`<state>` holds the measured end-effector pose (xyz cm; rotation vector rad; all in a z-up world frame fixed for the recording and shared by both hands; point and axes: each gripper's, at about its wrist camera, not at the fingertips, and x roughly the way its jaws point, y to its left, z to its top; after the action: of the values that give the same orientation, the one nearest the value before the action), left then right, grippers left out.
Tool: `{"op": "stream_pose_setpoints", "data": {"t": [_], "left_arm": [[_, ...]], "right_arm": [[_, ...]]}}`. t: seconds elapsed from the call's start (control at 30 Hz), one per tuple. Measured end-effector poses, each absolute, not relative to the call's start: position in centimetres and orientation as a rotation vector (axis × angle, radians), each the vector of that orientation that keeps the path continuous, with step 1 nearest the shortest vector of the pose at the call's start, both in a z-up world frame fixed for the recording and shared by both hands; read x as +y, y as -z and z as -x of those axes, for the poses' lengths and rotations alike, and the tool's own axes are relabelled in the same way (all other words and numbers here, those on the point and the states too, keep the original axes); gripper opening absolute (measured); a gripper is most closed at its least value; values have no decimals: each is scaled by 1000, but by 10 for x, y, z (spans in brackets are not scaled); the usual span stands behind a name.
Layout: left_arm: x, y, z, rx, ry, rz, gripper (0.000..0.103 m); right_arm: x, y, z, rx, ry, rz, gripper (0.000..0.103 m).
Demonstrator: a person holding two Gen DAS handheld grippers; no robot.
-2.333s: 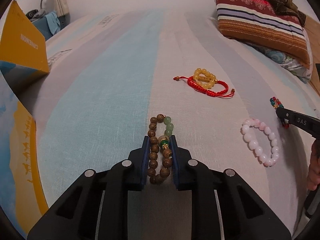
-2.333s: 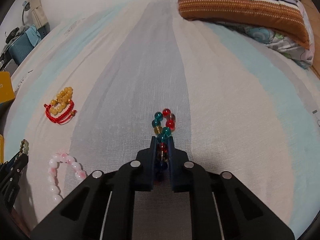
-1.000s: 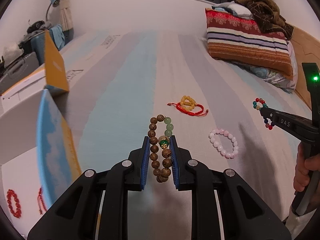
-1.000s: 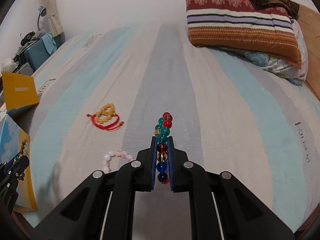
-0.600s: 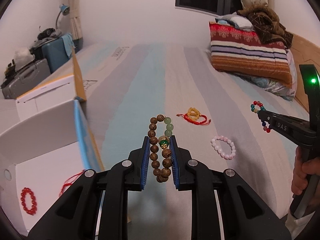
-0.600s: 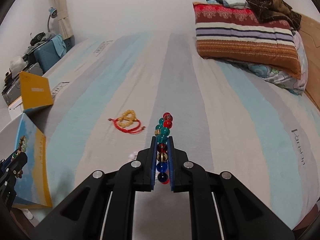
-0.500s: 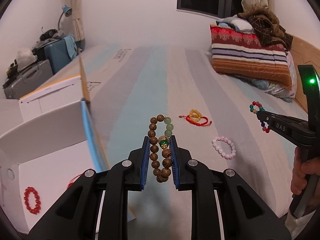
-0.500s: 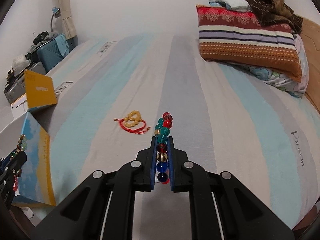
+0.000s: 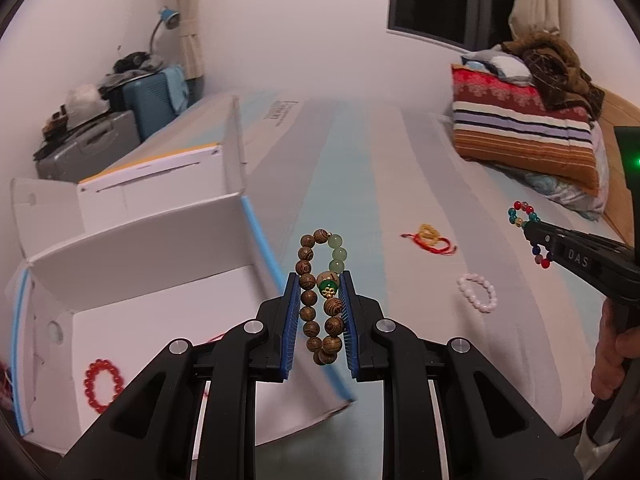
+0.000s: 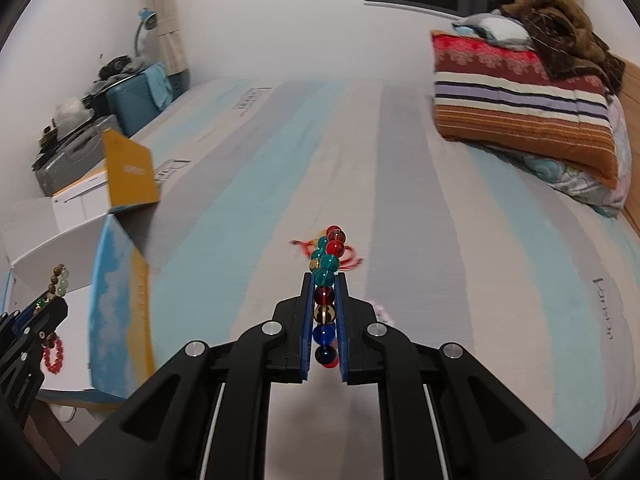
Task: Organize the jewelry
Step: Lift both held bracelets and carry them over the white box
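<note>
Two round-bead bracelets pinched, wooden bracelet (image 9: pixel 320 300), glassy multicolour bracelet (image 10: pixel 326 280), open cardboard box (image 9: pixel 140 264)

Right gripper (image 10: pixel 324 320) clamps multicoloured bead bracelet (image 10: pixel 326 276) above bed (image 10: pixel 440 240).

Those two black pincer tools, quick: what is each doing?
Left gripper: closed on brown wooden bead bracelet.
Right gripper: closed on multicoloured glass bead bracelet.

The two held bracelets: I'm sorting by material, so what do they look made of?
Brown-and-green beaded bracelet: likely wood, from its matte brown grain rings, plus pale green jade-like stones. Multicoloured clear-bead bracelet: glossy and see-through, so glass or plastic; the look cannot settle which.
</note>
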<state>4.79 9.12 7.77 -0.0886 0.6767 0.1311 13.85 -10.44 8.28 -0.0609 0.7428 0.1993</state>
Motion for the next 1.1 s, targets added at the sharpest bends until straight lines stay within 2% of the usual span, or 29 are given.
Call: {"op": "stream_pose_setpoints", "data": {"t": [0.73, 1.1], "left_arm": [[223, -80, 15, 701, -379, 170, 19], [259, -65, 23, 758, -433, 188, 19]], "right_arm": [[59, -90, -93, 718, -462, 157, 9], [128, -68, -76, 757, -567, 224, 9]]}}
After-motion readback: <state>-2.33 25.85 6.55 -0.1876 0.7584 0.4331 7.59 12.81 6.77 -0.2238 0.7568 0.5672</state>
